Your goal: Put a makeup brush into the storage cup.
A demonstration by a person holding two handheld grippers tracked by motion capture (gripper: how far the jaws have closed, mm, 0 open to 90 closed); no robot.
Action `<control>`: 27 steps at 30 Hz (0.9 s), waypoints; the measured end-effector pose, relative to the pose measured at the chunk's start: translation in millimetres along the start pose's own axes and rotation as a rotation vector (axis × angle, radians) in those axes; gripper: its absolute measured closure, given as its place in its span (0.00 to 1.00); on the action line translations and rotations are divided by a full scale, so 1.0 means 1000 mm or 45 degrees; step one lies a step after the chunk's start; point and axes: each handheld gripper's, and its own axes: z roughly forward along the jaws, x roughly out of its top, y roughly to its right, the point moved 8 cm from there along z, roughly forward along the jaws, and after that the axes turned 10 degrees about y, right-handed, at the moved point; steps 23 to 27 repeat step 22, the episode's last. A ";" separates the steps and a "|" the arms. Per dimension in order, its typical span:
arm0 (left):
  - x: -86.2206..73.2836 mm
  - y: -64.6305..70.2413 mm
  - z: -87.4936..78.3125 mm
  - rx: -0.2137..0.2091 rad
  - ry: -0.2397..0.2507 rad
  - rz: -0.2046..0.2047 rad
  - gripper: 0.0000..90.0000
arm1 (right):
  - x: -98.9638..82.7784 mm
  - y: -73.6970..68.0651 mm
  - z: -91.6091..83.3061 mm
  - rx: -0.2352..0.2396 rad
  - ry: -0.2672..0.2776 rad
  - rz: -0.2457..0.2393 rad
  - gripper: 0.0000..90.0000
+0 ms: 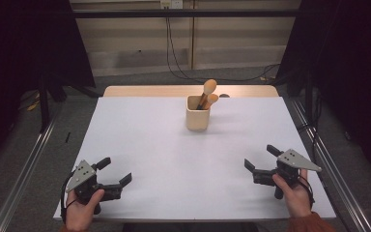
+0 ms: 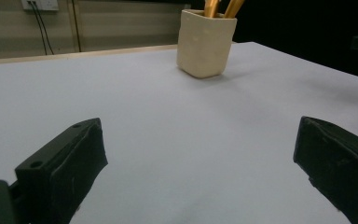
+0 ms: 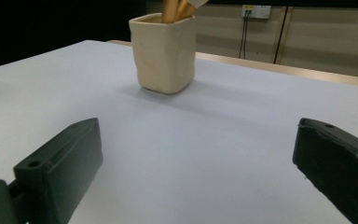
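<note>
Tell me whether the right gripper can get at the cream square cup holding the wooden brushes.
Probably yes: the right gripper is open, and bare white table lies between it and the cream square cup.

The left tool (image 1: 117, 172) is showing a black body with two blocky black jaws, each carrying a small round hole near its tip, and a grey three-cornered plate dotted with dark screws on top. The right tool (image 1: 260, 158) is wearing the same black build and grey plate. A rust-orange sleeve (image 1: 309, 223) is covering the person's right wrist, and dark cables are looping beside both hands.
</note>
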 end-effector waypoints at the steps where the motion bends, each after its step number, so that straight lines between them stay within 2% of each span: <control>1: 0.000 0.000 0.000 0.004 0.002 -0.005 0.02 | -0.002 0.002 -0.003 -0.006 -0.004 -0.003 0.01; 10: 0.000 0.000 -0.001 0.010 0.007 -0.010 0.02 | -0.011 0.012 -0.029 -0.052 -0.009 -0.001 0.01; 14: 0.001 -0.001 -0.001 0.021 0.010 -0.057 0.02 | -0.014 0.015 -0.038 -0.065 -0.008 -0.007 0.01; 19: 0.000 0.000 0.001 0.004 -0.001 -0.031 0.02 | -0.014 0.016 -0.039 -0.068 0.001 0.015 0.01; 22: -0.001 0.001 0.002 0.001 -0.012 -0.029 0.02 | -0.014 0.012 -0.039 -0.041 -0.005 0.014 0.01; 27: -0.001 0.001 0.002 0.001 -0.012 -0.029 0.02 | -0.014 0.012 -0.039 -0.041 -0.005 0.014 0.01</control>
